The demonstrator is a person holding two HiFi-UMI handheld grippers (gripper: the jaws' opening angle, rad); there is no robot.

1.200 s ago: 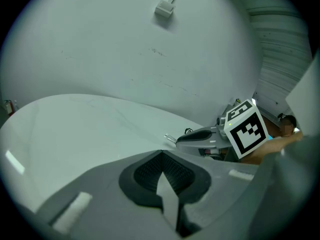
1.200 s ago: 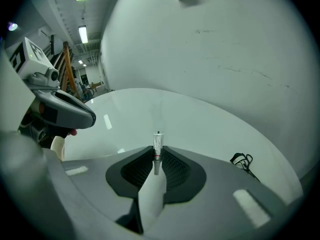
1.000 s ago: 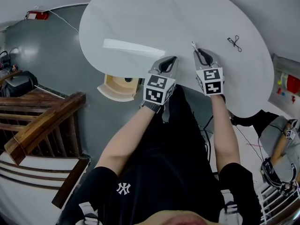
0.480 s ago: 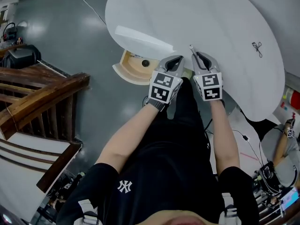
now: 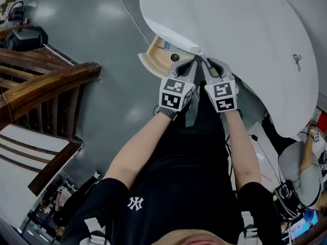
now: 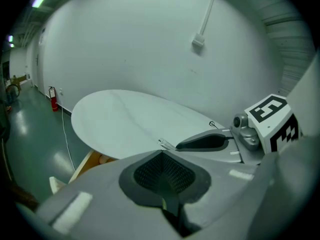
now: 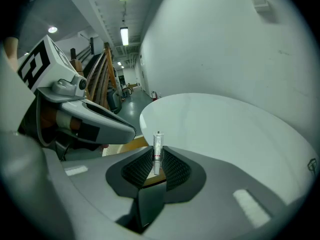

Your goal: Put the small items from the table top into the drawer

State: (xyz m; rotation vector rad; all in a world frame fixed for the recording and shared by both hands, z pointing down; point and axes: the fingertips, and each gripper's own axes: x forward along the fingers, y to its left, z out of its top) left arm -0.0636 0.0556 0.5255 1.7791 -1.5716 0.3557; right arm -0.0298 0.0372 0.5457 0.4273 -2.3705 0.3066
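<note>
White plastic tube stands pinched in my right gripper, right beside the open drawer. It looks light, stiff and slick, so holding its lower body suits. Left gripper is pressed together, empty. Black clip lies far right on the table.

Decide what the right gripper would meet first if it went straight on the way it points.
Probably the white table's edge just above the open drawer; the tube in its jaws would touch first. Depth is unclear.
</note>
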